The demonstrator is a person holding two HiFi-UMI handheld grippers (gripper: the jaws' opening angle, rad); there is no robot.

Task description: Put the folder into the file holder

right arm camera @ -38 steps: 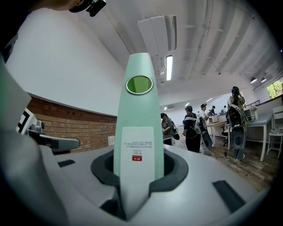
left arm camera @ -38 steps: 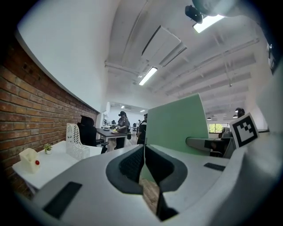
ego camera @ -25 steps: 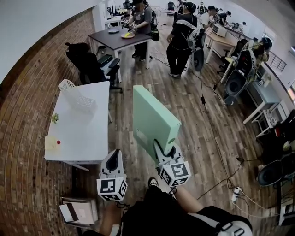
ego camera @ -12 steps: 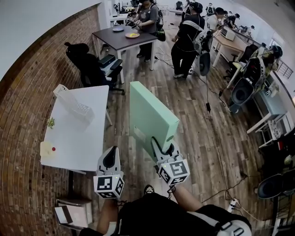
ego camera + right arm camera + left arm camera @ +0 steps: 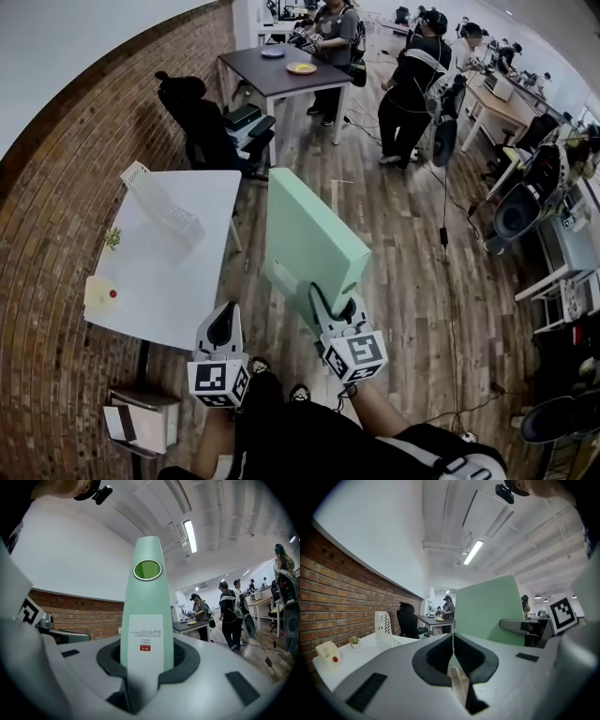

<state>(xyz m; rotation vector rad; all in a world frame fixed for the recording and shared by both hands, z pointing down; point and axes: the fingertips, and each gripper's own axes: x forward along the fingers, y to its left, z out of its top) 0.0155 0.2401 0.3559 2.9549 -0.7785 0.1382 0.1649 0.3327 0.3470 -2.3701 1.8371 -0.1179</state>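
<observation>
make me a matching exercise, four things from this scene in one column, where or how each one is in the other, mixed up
1 green folder
2 file holder
3 left gripper
4 yellow plate

a on the white table
b shut, empty
c on the dark table
d held in the right gripper

Pairs: 1-d, 2-a, 3-b, 4-c

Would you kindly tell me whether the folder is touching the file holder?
Apart. The head view shows the folder held by the right tongs over the floor, with bare table between it and the file holder.
</observation>
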